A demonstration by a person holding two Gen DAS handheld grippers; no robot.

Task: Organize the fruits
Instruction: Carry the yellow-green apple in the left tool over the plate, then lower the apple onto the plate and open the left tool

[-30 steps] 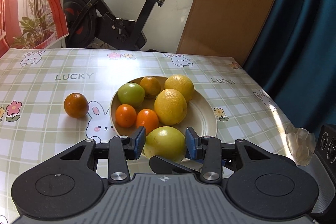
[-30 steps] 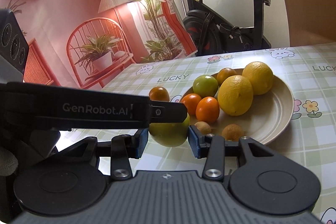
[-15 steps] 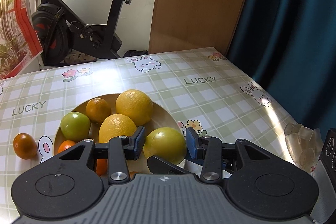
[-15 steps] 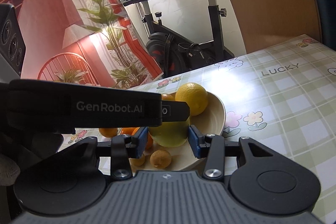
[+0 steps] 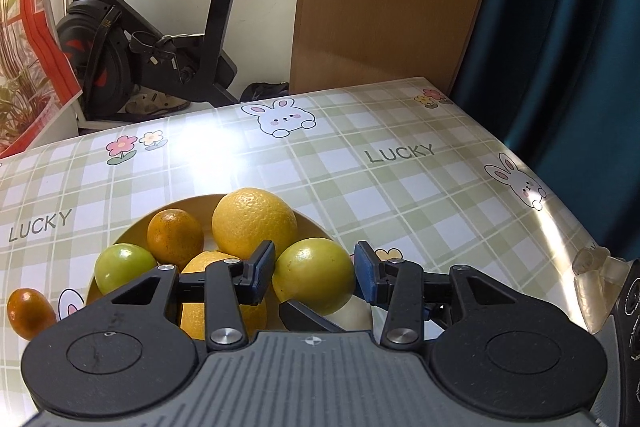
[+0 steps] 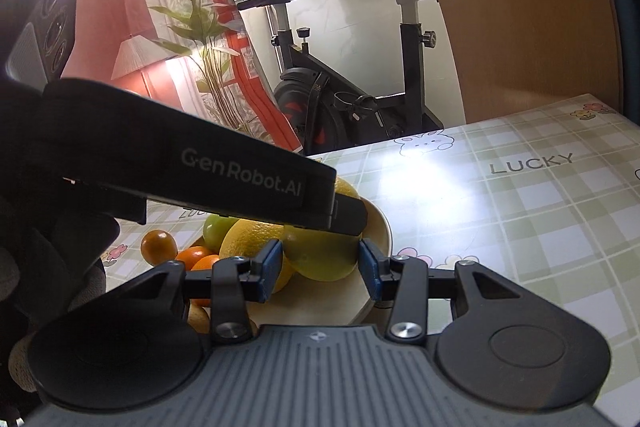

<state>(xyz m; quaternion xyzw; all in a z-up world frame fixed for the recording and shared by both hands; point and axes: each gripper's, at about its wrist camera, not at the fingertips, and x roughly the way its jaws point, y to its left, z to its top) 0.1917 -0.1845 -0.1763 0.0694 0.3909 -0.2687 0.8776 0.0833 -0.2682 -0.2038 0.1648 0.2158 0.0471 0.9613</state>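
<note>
The green-and-white checked tablecloth (image 5: 400, 195) is printed with the word "LUCKY" in dark capitals, read twice in the left wrist view and once clearly in the right wrist view, alongside cartoon rabbits and small flowers. The black body crossing the right wrist view carries "GenRobot.AI" in pale letters. The left gripper (image 5: 315, 273) has its blue pads on either side of a round yellow-green citrus fruit (image 5: 314, 276); the left pad touches the fruit's flank, the right pad sits at its other flank, with contact there too close to call, so it reads as a grip on the fruit. In the right wrist view the right gripper (image 6: 320, 265) also brackets this yellow-green fruit (image 6: 320, 255) with blue pads; whether they press on it cannot be told from the frame, as the left gripper's black finger overlaps the fruit's top. The fruit sits over the right edge of the cream round plate (image 5: 132, 231), which holds two large yellow oranges, a small green fruit (image 5: 124, 267) and a darker orange mandarin (image 5: 174, 237). A small orange mandarin (image 5: 28, 313) lies on the cloth just beside the plate's left edge. A black exercise bike (image 5: 160, 39) stands beyond the far table edge.
</note>
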